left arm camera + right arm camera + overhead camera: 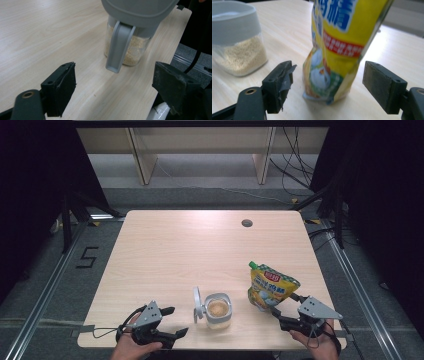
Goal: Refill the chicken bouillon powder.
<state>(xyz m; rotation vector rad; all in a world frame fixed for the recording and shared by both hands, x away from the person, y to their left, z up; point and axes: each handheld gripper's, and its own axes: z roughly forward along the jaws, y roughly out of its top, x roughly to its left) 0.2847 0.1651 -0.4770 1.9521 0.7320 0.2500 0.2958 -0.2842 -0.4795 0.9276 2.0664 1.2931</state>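
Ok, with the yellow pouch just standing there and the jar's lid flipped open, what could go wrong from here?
1. The yellow pouch stands creased and leaning between the open right gripper's pads, untouched; a nudge might topple it toward the jar.
2. The jar's lid is up, so a knock could spill the granules.
3. The open left gripper sits close beside that lid.

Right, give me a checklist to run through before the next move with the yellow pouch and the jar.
1. Yellow printed stand-up pouch upright on the pale wooden table: ok.
2. Right gripper jaws open, clear of the pouch sides: ok.
3. Clear plastic jar of beige granules has its grey hinged lid flipped open: ok.
4. Left gripper jaws open with nothing between them: ok.
5. Pouch spout capped: cannot tell.
6. Jar and pouch stand apart: ok.
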